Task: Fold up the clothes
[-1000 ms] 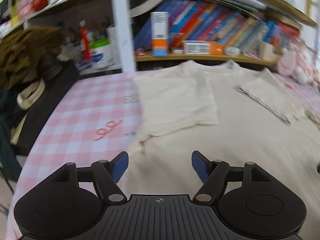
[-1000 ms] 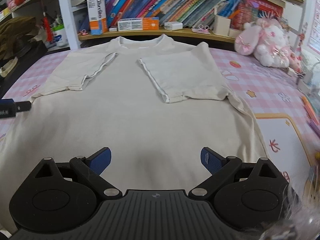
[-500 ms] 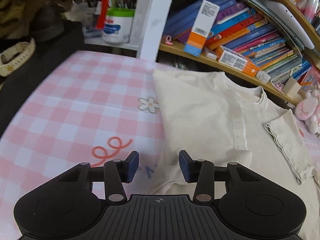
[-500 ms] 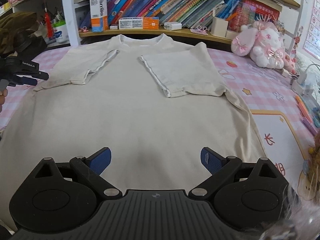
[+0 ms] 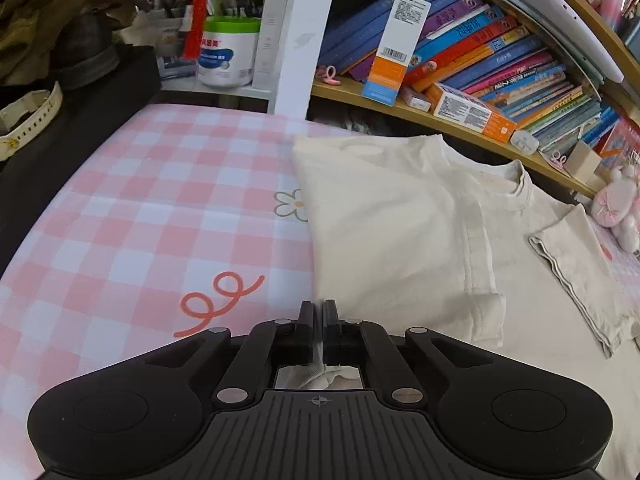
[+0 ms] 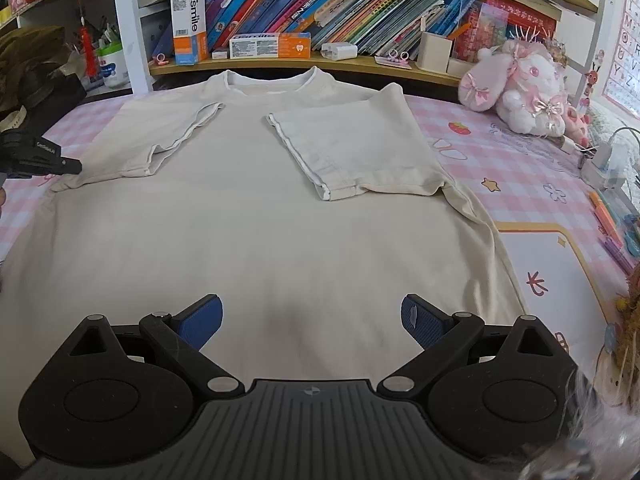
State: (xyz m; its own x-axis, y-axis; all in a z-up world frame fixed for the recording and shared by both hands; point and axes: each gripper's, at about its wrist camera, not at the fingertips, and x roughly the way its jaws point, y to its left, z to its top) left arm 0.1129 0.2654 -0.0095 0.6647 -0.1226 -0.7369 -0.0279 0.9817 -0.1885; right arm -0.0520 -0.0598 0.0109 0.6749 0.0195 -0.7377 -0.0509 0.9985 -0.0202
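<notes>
Your left tongs [image 5: 319, 312] are clamped on the t-shirt's [image 6: 260, 216] left edge, low over the pink checked counter [image 5: 152, 216]; your right tongs [image 6: 311, 316] hover spread apart above its hem.

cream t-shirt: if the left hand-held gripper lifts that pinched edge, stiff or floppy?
Likely floppy: the t-shirt lies flat with soft wrinkles and folded-in sleeves. The left hand-held gripper pinches only its edge, so the rest will probably drape and drag. The sleeves may unfold.
</notes>
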